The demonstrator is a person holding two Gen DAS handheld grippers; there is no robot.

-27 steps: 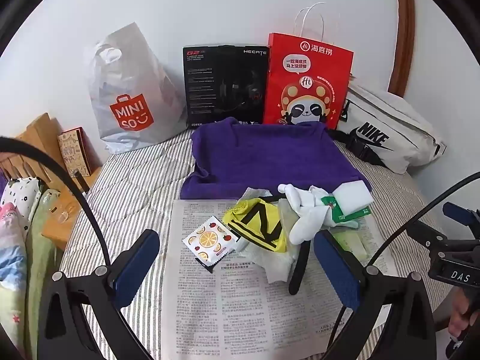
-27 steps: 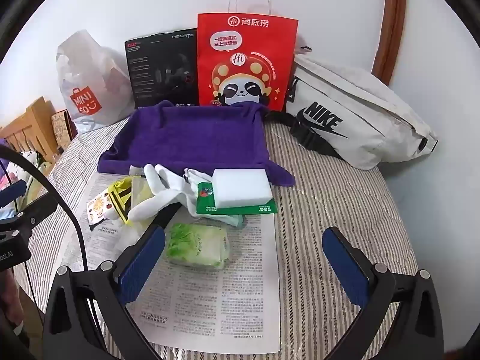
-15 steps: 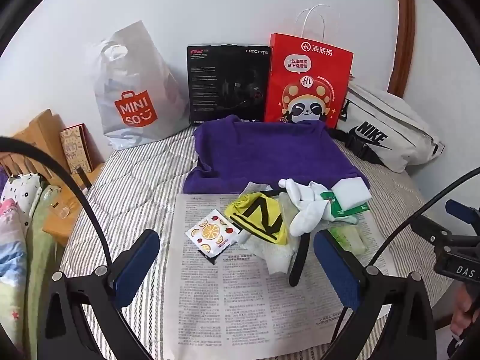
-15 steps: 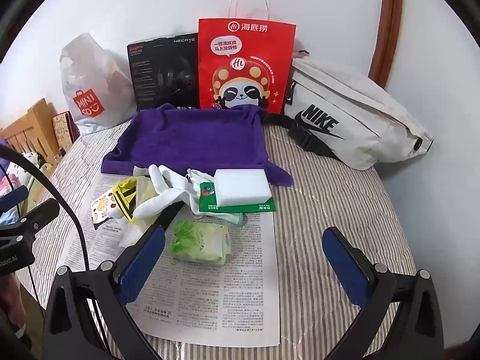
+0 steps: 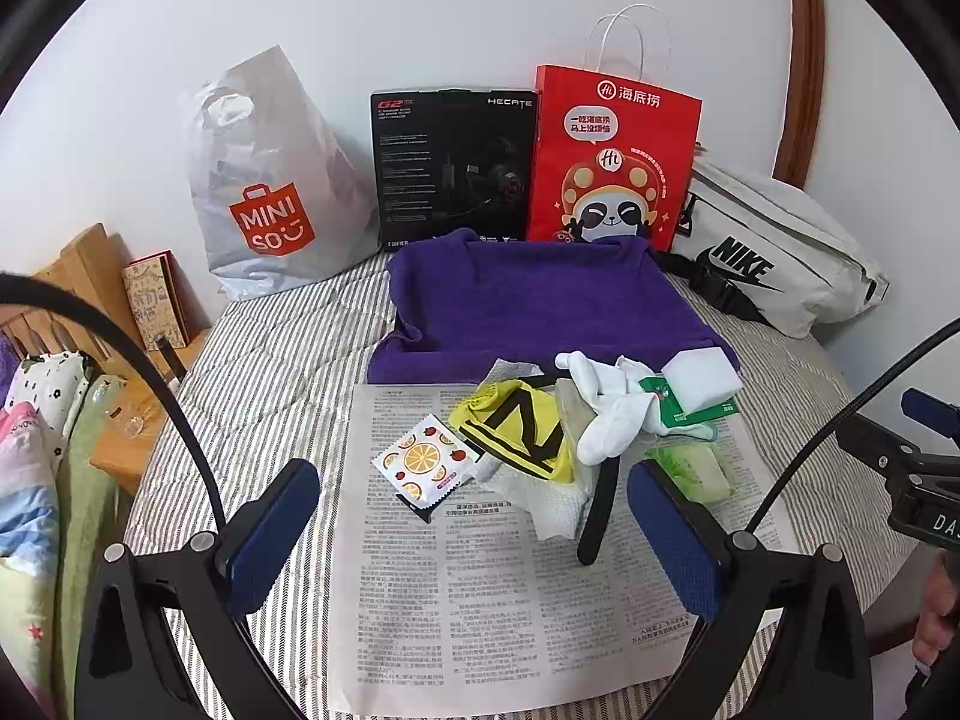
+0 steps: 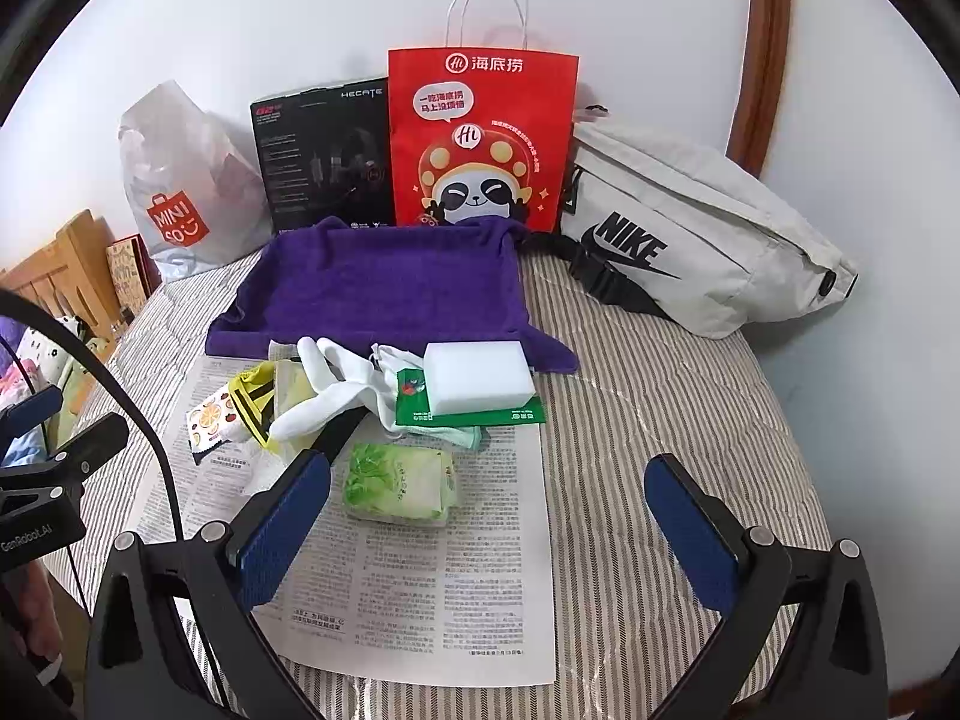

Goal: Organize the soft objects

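- the left gripper [image 5: 474,531] and the right gripper [image 6: 487,522] both hang over the near end of the newspaper [image 6: 420,588], tilted downward, jaws spread wide with nothing between the blue pads.
- closest to the right gripper lies the green tissue pack [image 6: 399,483], flat on the newspaper and clear of the rest; it looks like the easiest first pick, taken across its short sides so the wrapper does not slide.
- just beyond sits the jumble: a white sponge [image 6: 479,376] resting on a green packet [image 6: 474,417], a white glove [image 6: 336,387] draped over a black strap, a yellow cloth [image 5: 519,432] on crumpled tissue, and a fruit-print sachet [image 5: 423,462] to its left.
- each piece probably wants lifting singly, top layers first, so neighbours are not dragged along.
- behind the pile the purple towel [image 6: 384,288] lies spread on the striped bed; it seems the likely place to set things, though that is a guess.
- against the wall stand a red paper bag [image 6: 480,138] and a white waist bag [image 6: 702,240].
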